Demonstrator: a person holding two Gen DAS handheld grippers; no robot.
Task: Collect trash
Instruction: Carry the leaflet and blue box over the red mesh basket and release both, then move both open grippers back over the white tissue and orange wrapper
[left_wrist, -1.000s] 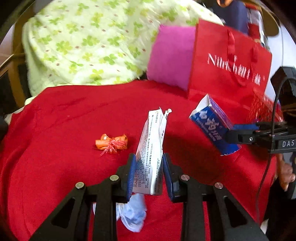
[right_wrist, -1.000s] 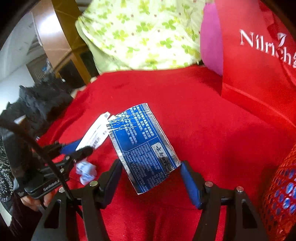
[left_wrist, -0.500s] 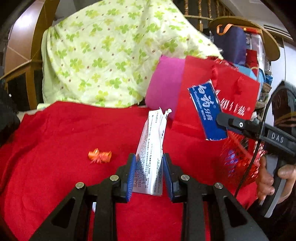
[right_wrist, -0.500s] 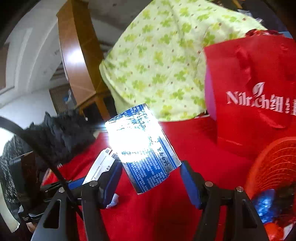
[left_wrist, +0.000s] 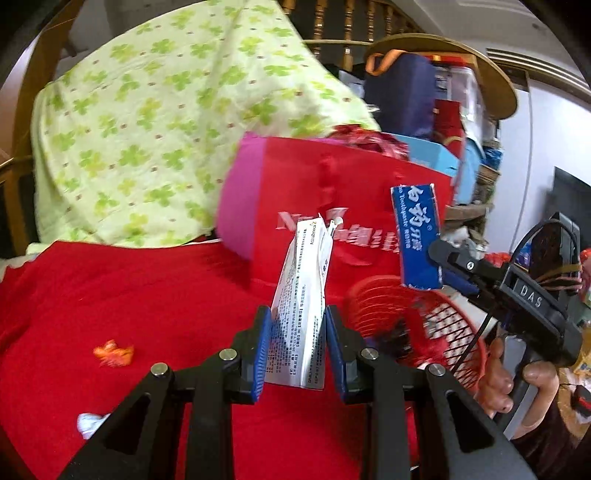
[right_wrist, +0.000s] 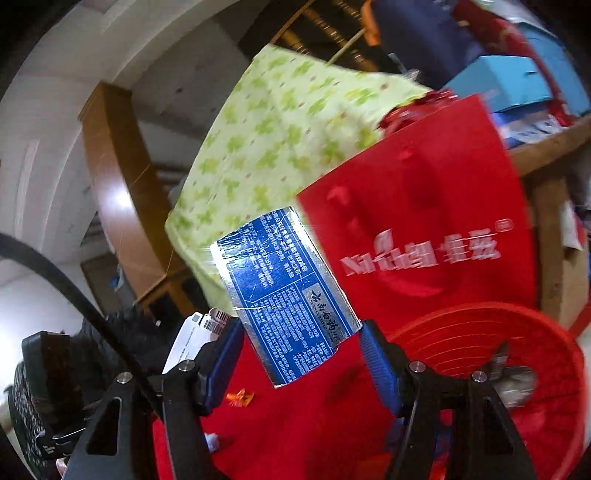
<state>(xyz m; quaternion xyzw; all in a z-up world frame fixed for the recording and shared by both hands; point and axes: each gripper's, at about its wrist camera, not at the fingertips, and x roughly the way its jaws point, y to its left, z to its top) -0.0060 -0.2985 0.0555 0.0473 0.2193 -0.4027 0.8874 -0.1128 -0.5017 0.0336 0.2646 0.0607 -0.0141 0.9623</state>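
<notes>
Red cloth (left_wrist: 147, 295) — both tools have risen off it toward the basket (left_wrist: 461, 332). Left tool (left_wrist: 297, 347) clamps white carton (left_wrist: 303, 314); right tool (right_wrist: 301, 354) pinches blue box (right_wrist: 284, 291) near the rim — drop likely next. Orange wrapper (left_wrist: 112, 353) remains.

Ahead of our gripper we've got a red gift bag (left_wrist: 354, 206), a pink cushion (left_wrist: 240, 206) just left of it, and a clover-print quilt (left_wrist: 155, 140) behind.
</notes>
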